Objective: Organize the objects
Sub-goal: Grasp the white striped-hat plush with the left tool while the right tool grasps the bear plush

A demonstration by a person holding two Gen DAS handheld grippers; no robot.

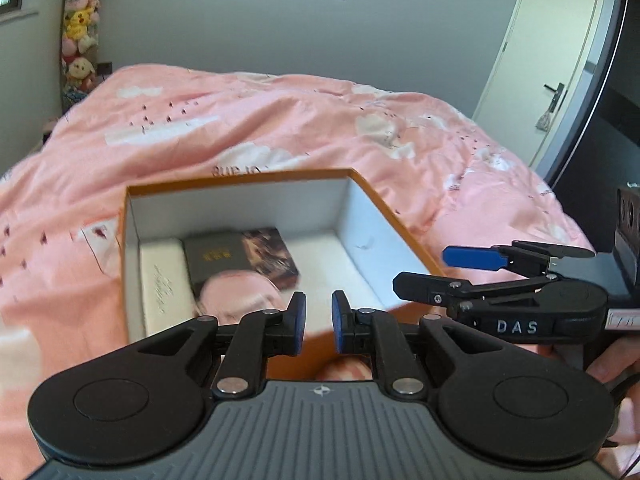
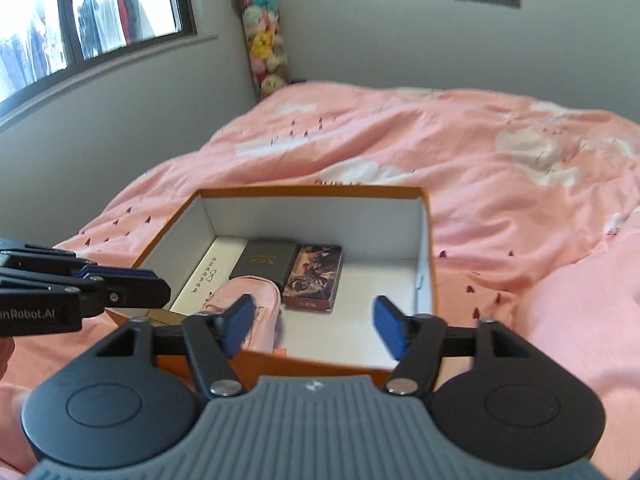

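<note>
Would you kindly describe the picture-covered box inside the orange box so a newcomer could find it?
On the pink bed sits an open orange box with white walls. Along its far wall lie two small boxes side by side. The picture-covered box is the right one, with reddish-brown artwork, while its neighbour, the dark grey box, is plain.

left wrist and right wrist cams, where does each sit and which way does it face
Left wrist: on the left gripper, looking down into the orange box on the pink bed; right gripper at right.
Right wrist: on the right gripper, facing the same box; left gripper at left.
Shared: box, bed, books, both grippers.
</note>
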